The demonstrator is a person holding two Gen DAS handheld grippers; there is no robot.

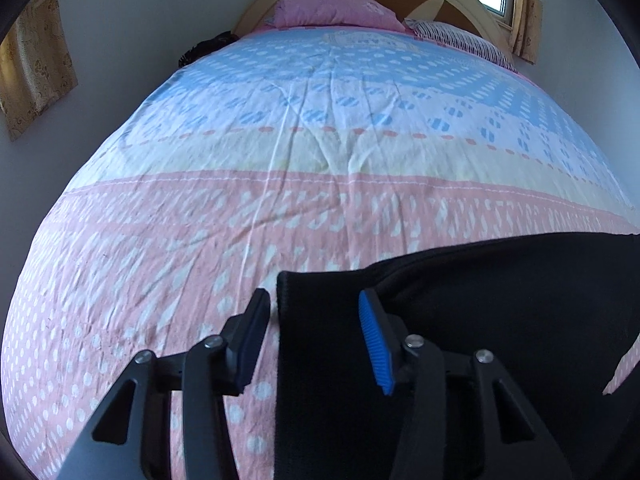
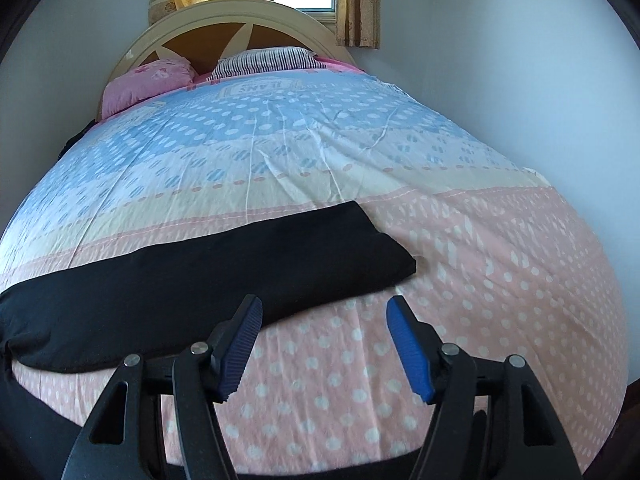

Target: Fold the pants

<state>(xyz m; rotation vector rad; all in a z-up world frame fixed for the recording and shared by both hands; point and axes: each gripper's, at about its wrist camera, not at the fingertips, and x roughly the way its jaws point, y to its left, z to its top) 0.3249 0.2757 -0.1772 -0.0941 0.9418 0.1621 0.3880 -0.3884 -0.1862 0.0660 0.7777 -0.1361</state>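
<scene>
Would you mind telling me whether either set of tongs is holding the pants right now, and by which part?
Nothing is held. The left tongs stand open astride the end edge of the black pants; the right tongs are open over bare bedspread.

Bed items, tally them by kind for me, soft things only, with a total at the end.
Black folded fabric pants: 1
Pillows: 2, one pink floral pillow, one dark-striped white pillow
Polka-dot pink and blue bedspread: 1
Total: 4

We see our left gripper (image 1: 312,300) and right gripper (image 2: 324,304) angled downward, jaws parted, gripping nothing.
</scene>
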